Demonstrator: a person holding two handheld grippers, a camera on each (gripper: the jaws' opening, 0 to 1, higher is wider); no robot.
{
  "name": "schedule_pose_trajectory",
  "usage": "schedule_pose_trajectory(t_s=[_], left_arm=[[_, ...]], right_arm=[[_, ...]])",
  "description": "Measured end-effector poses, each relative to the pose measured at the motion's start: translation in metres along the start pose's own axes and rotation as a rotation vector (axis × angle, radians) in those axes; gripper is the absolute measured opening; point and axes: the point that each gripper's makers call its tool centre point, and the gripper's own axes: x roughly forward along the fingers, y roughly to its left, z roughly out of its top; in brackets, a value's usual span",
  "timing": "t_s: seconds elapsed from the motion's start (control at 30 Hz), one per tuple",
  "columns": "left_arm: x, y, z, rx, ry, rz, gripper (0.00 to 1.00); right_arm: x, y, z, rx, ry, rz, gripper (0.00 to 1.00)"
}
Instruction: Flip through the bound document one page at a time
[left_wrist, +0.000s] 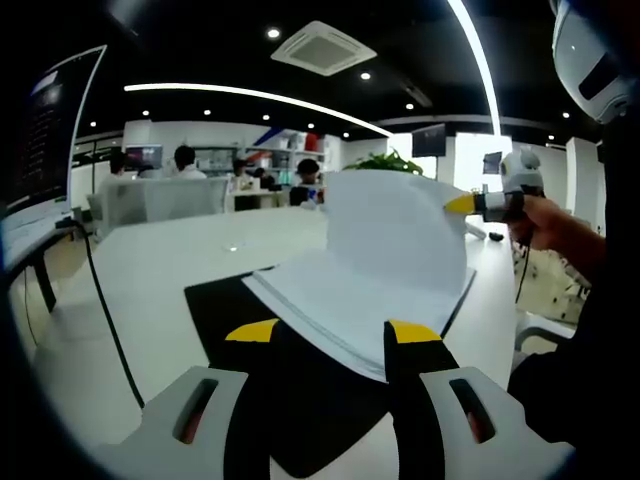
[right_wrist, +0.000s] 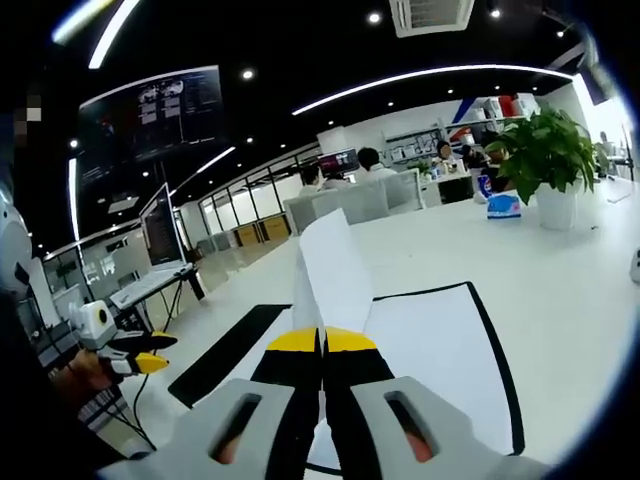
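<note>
The bound document lies open and flat on a black mat on the white counter, just ahead of the left hand-held gripper. Its pages are plain white. One page stands lifted and curled, pinched at its edge between the closed jaws of the right hand-held gripper.

No text, label, brand or number can be read in either view. The large dark wall screen at ten o'clock in the right gripper view carries pale lines too small to make out. The dark monitor at nine o'clock in the left gripper view shows rows of faint writing, likewise illegible. The white pages of the bound document look blank.
</note>
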Motion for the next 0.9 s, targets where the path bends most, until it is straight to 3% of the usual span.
schedule_pose_trajectory(t_s=[0.9], left_arm=[[0.002,-0.003,-0.004,-0.008,0.005,0.003,0.42]], right_arm=[[0.013,0.026,-0.012,-0.016,0.023,0.076,0.01]])
